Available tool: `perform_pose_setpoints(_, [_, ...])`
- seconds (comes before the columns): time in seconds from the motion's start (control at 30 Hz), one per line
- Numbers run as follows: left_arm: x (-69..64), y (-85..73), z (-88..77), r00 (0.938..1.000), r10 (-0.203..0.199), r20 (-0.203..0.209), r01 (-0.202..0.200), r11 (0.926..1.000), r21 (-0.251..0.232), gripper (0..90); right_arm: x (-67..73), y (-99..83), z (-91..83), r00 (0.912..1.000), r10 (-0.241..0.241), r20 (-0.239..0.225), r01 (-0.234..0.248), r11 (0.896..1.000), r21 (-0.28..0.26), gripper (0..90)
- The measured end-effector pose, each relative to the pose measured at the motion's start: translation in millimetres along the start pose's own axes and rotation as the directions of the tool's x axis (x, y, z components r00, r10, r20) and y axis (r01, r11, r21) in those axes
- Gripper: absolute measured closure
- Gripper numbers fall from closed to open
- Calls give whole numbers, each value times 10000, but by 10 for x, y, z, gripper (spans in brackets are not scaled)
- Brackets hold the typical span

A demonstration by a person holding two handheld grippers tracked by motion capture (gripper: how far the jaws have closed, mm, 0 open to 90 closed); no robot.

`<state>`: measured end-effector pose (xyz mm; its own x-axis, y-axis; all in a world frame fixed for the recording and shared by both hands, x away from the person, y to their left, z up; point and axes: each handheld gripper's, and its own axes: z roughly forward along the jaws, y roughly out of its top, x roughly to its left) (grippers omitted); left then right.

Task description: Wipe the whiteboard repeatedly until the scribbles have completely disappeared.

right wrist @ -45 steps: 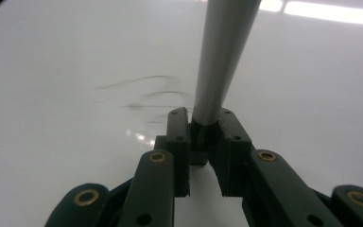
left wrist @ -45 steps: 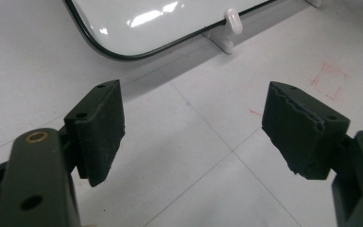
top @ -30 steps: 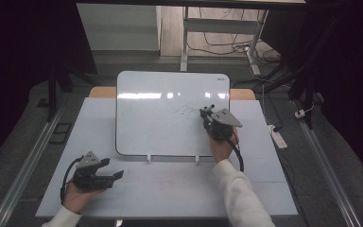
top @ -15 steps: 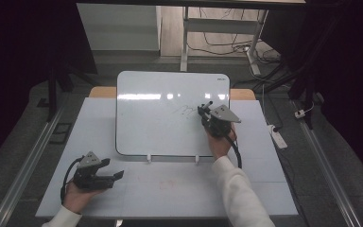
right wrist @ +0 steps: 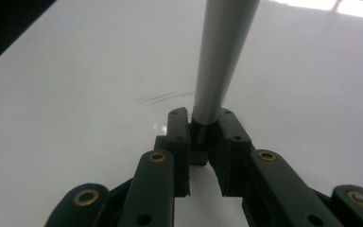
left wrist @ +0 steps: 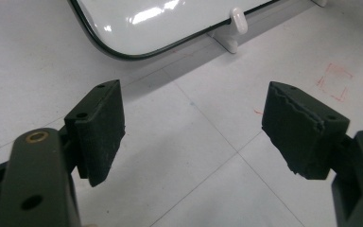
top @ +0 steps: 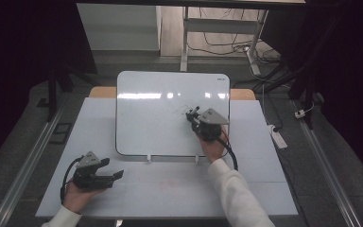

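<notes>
So the right gripper [right wrist: 203,137] has its jaws clamped on a silvery pen [right wrist: 222,52], pinched near one end, with the rest of the barrel sticking out ahead of the jaws over the whiteboard [top: 146,118]. From the high view that gripper [top: 194,116] sits over the right half of the board. Just past its jaws there are a few thin squiggly marks [right wrist: 163,98], and the same faint scribble [top: 182,109] shows from above, right by the pen end. That's about all the writing there is; the board surface farther left of the gripper looks blank, so I'd guess the drawing has barely started and most of it is left.

The left gripper [top: 116,175] is well apart from all this, resting on the table [top: 179,189] in front of the board, jaws spread wide with nothing between the pads [left wrist: 101,127]. Near it there's a little red mark [left wrist: 334,81] on the table.
</notes>
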<state>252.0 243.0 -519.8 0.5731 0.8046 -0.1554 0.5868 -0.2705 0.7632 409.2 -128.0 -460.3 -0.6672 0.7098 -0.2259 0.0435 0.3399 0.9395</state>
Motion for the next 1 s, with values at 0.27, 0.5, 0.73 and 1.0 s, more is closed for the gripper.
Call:
perform_pose_setpoints(0.27, [-9,1,-3,10000,6,-9,-6,10000,-15,226,-199,81,-4,9967,270,767,-250,9993,-267,776])
perform_pose_setpoints(0.5, [-12,0,-1,10000,18,-22,-18,10000,16,226,25,-39,-8,9995,-102,-289,101,9999,-10,777])
perform_pose_setpoints(0.73, [-6,0,-20,10000,-33,-17,33,10000,-69,226,-229,130,34,9978,129,644,-115,9997,-214,776])
perform_pose_setpoints(1.0, [-12,-3,-27,10000,-21,-33,21,10000,-78,226,-1,109,134,9992,-340,-207,338,9994,-87,776])
